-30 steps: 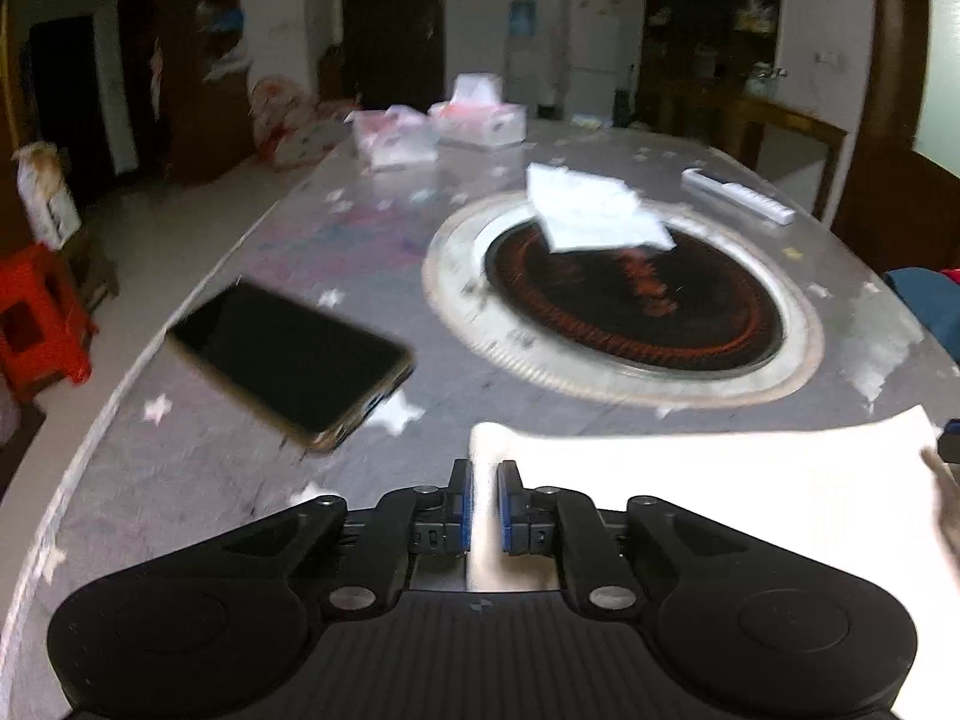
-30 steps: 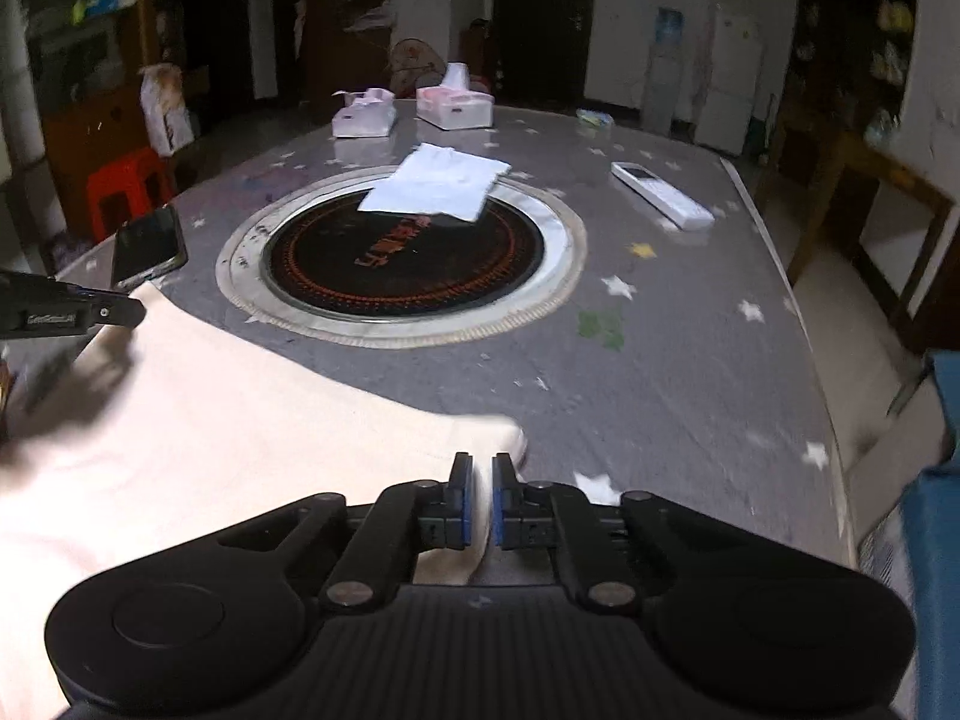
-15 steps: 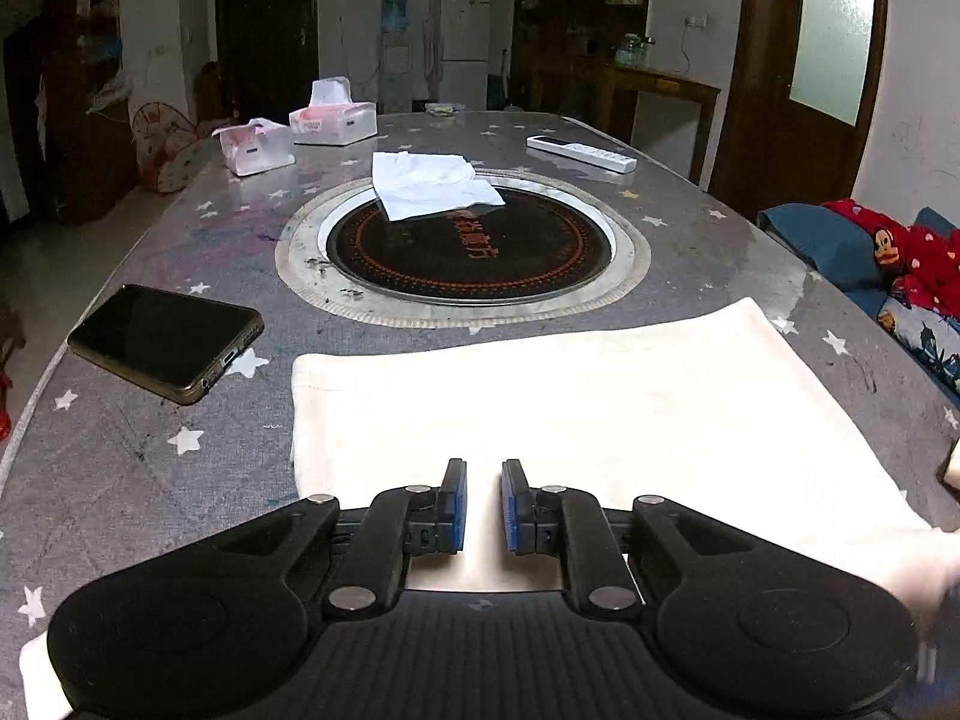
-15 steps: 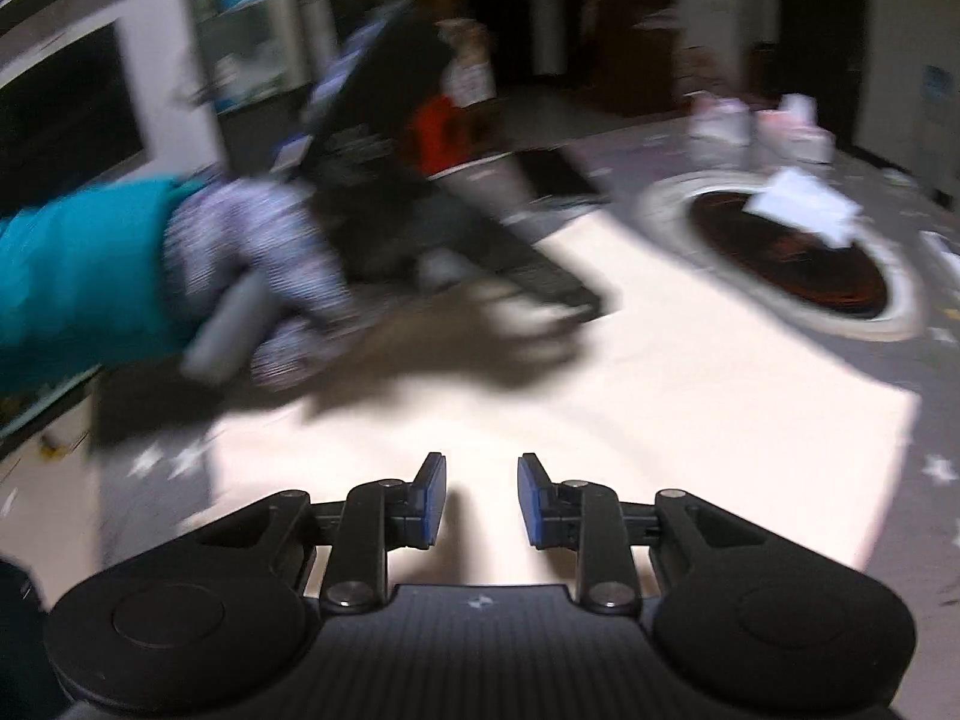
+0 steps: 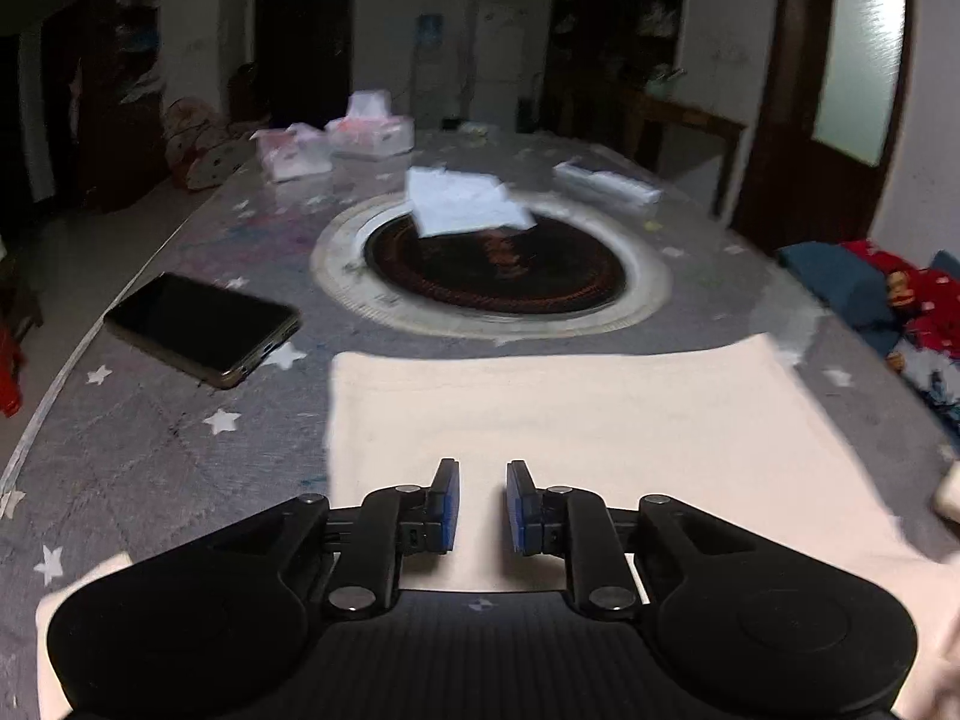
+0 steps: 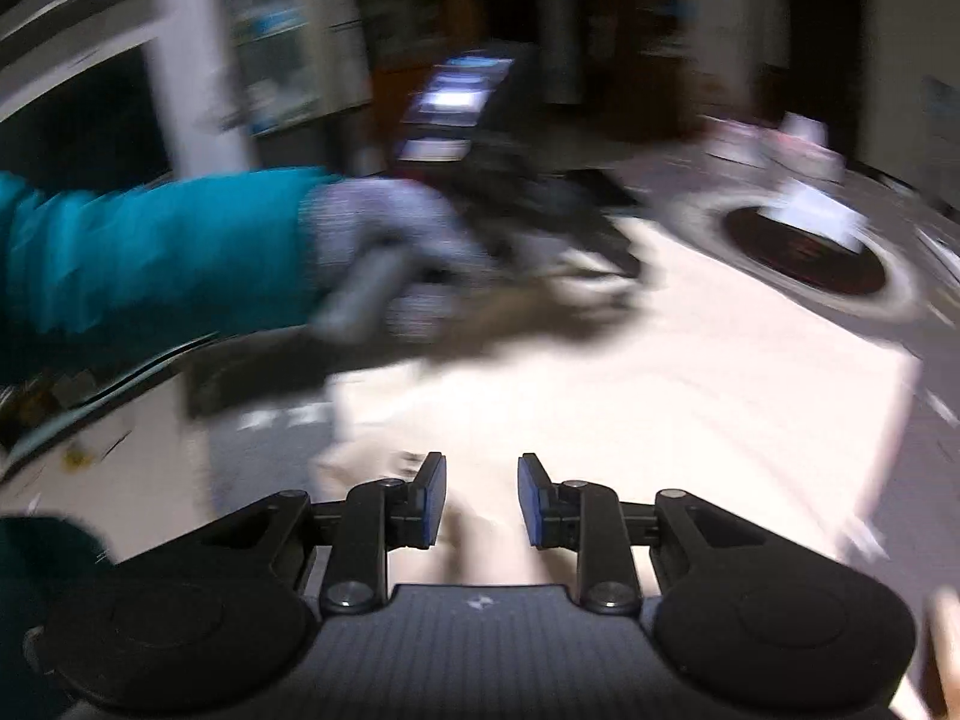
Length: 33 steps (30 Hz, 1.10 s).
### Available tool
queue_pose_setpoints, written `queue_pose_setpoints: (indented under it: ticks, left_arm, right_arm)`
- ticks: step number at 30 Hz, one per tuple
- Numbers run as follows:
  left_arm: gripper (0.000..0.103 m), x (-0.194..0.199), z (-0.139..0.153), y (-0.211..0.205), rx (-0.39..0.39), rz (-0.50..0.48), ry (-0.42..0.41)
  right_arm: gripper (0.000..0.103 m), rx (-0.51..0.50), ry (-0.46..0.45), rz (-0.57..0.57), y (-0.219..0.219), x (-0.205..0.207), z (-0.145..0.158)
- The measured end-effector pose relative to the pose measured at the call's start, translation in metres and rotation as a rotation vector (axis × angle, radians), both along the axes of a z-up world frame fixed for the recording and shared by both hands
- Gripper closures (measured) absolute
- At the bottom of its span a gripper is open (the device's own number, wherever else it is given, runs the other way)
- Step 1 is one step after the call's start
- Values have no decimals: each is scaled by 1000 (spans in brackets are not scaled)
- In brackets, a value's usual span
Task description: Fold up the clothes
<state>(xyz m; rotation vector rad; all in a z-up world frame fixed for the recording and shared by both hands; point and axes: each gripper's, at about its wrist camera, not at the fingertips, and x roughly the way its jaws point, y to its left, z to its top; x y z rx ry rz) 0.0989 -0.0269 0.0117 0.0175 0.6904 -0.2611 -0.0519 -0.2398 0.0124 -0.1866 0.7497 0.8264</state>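
A cream-white garment (image 5: 570,414) lies flat on the grey star-patterned table (image 5: 150,450). My left gripper (image 5: 482,504) is open and empty, hovering over the garment's near-left part. My right gripper (image 6: 482,498) is open and empty above the same garment (image 6: 690,372), seen from its right side. In the blurred right wrist view the left gripper (image 6: 624,264) shows, held by a gloved hand (image 6: 396,252) with a teal sleeve, over the cloth.
A black phone (image 5: 201,327) lies left of the garment. A round dark hotplate (image 5: 492,264) with a white cloth (image 5: 462,207) on it sits mid-table. Tissue boxes (image 5: 369,132) and a remote (image 5: 606,183) lie farther back. Coloured clothes (image 5: 900,312) sit at the right edge.
Both grippers let go of the garment and opened wider. The garment now lies spread flat. The right gripper swung round to face the left hand.
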Motion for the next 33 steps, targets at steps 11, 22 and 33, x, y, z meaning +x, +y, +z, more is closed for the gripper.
queue_pose_setpoints:
  ticks: [11,22,33]
  left_arm:
    - [74,-99,4,-40,-49,-214,-3]
    - [67,-158,-6,-75,-46,-351,4]
    - [61,-171,-15,-80,-17,-390,16]
  right_arm:
    - [72,32,-32,-289,-73,-9,9]
    - [70,-243,-107,-539,-113,52,-5]
    - [98,-125,-240,-799,-171,-6,17]
